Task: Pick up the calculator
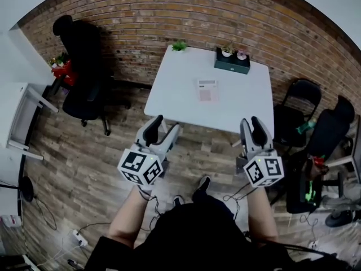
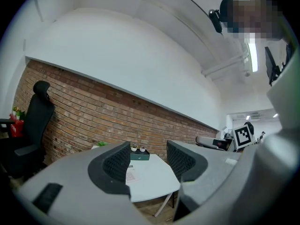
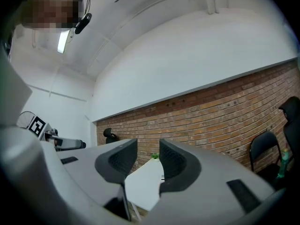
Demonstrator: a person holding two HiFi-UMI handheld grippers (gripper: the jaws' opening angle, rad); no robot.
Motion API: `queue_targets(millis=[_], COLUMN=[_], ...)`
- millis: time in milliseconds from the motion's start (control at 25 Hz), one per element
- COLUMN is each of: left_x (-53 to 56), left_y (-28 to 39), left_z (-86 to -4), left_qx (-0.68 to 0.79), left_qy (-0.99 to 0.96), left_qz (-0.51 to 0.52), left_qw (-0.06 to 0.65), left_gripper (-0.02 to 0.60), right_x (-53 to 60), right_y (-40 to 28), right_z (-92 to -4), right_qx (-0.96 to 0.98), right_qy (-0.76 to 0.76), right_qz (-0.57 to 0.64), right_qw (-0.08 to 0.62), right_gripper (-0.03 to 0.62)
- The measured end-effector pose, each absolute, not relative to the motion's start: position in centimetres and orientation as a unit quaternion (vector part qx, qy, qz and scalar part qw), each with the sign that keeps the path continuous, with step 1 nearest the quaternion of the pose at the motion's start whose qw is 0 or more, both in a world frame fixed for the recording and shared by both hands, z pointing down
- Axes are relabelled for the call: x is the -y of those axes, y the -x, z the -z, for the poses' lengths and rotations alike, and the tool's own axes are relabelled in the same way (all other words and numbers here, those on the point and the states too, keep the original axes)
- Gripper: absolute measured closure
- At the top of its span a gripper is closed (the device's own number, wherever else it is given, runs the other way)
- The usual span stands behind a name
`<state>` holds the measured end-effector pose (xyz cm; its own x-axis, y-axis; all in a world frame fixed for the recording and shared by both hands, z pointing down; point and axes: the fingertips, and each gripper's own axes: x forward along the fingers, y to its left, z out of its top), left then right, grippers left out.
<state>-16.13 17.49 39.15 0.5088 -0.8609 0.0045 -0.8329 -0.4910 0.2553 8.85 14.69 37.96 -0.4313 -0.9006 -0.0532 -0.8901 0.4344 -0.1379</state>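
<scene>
Office: swivel chair (image 1: 84, 72), white table (image 1: 175, 92), brick wall (image 1: 146, 16).

Flat, rectangular, pink-and-white calculator (image 1: 207, 90), lying face up on the square white table (image 1: 175, 95). Its far end carries a pale band and its near, larger part is pink; individual keys are too small to make out. It rests near the middle of the tabletop, clear of every edge, its long sides running away from the viewer, with the dark green box (image 1: 232, 61) beyond it to the right, apart. In the left gripper view the calculator (image 2: 131, 175) appears as a pale sheet-like patch.
</scene>
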Motion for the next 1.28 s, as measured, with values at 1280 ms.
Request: queue_targets(millis=[1280], left_x=[1.5], left_y=[7.5], left_z=[-44.9], left_qx=[0.515], left_qy=[-0.830], left_qz=[0.019], left_qw=[0.211], left_gripper=[0.345], right_x=[6.0], right_y=[-17.4], right_z=[-44.1], right_qx=[-0.863], right_qy=[0.486], right_qz=[0.129], right_qw=[0.053], right_gripper=[0.485])
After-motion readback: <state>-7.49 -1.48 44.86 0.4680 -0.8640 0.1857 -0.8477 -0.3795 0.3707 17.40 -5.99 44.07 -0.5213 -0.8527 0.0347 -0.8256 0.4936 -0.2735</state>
